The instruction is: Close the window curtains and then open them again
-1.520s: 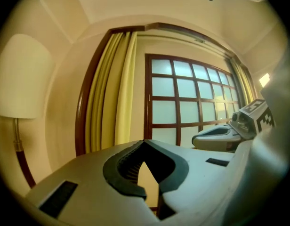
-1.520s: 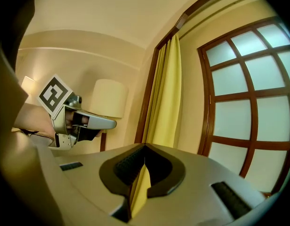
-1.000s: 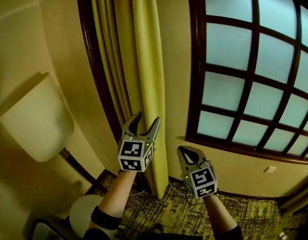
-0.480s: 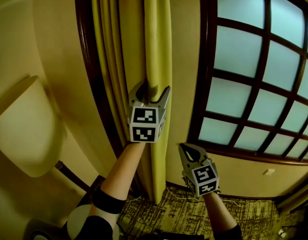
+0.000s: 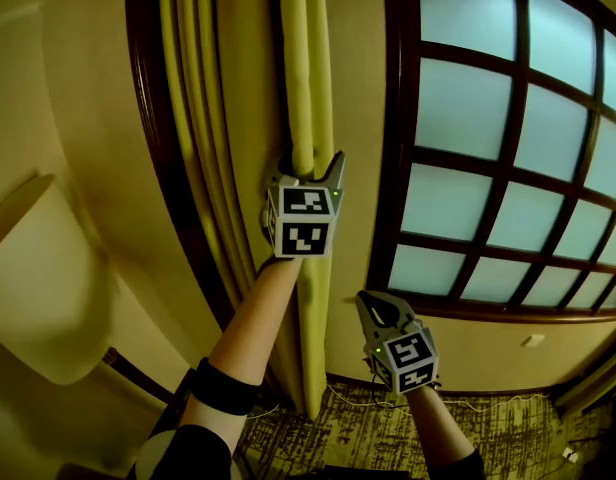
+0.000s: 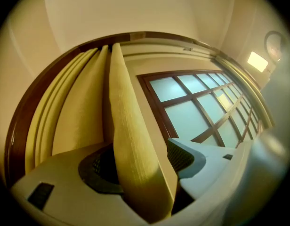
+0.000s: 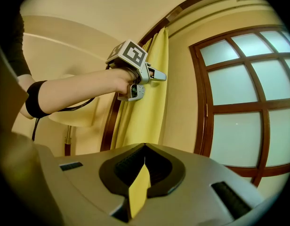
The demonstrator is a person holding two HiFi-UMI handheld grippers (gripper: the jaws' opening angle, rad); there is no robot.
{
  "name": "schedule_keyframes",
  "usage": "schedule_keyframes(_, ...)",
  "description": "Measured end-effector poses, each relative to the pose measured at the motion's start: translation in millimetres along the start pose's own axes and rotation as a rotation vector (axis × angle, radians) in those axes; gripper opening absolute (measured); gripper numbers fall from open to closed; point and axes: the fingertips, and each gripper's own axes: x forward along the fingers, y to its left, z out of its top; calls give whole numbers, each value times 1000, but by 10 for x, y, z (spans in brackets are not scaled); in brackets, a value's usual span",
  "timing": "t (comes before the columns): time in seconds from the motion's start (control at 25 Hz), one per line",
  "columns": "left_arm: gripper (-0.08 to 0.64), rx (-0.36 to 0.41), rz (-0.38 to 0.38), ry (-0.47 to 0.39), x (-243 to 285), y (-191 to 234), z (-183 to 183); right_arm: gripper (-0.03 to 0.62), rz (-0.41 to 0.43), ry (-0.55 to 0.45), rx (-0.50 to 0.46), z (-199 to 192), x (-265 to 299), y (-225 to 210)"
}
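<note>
- The right gripper (image 5: pixel 371 308) is nearest, low and to the right of the other. Its jaws are pressed together. A thin yellow sliver (image 7: pixel 138 192) shows in their seam, and I cannot tell whether it is fabric or part of the tool. From the head view this gripper hangs apart from the curtain (image 5: pixel 306 78).
- The left gripper (image 5: pixel 308 168) is held higher and further out. Its jaws have just been opening and stand wide. The curtain's leading fold runs up between them, and the pads do not squeeze it. It may brush the left pad, and there is a gap on the window side.
- Progress, as I judge it: the curtain is bunched in pleats (image 5: pixel 198 118) left of the left gripper, so the window (image 5: pixel 488 168) to its right is fully bare. Nothing here shows a closing pull done. A clamp on the fold, the draw across the glass and the return all look left to do.
- Close beyond the left gripper, a strip of plain wall (image 5: pixel 356 88) separates the fold from the dark window frame (image 5: pixel 390 148).
- In the way: nothing blocks the path rightward along the window. The right gripper sits below that line and should keep clear.
- A pale lampshade (image 5: pixel 38 298) stands well left of the left gripper, outside the pull.
- A patterned carpet (image 5: pixel 488 438) lies below both grippers, under the curtain's hem.
</note>
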Motion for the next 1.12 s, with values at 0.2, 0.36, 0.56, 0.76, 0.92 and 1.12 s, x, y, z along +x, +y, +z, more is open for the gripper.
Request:
schedule_keyframes(0.2,251,-8,28,-7,168,68,4,17,-13,-2,6,35,23,-57)
schedule_keyframes(0.36,11,14,63,-74,127,131,102,17,-18,-2,19,58,70,-98)
schedule_keyframes(0.56,9,2,5,-101,173,74,93,17,-53,5,25,-22,146,-133)
schedule_keyframes(0.76,8,-8,-20,-124,282,-8,124,17,-72,18,11,-34,161,-186)
schedule_keyframes(0.92,7,9,-27,-149,400,-262,161,17,-122,55,8,-240,10,-438)
schedule_keyframes(1.12,6,25,-62,-171,566,-717,320,17,-202,69,29,-359,-315,-859)
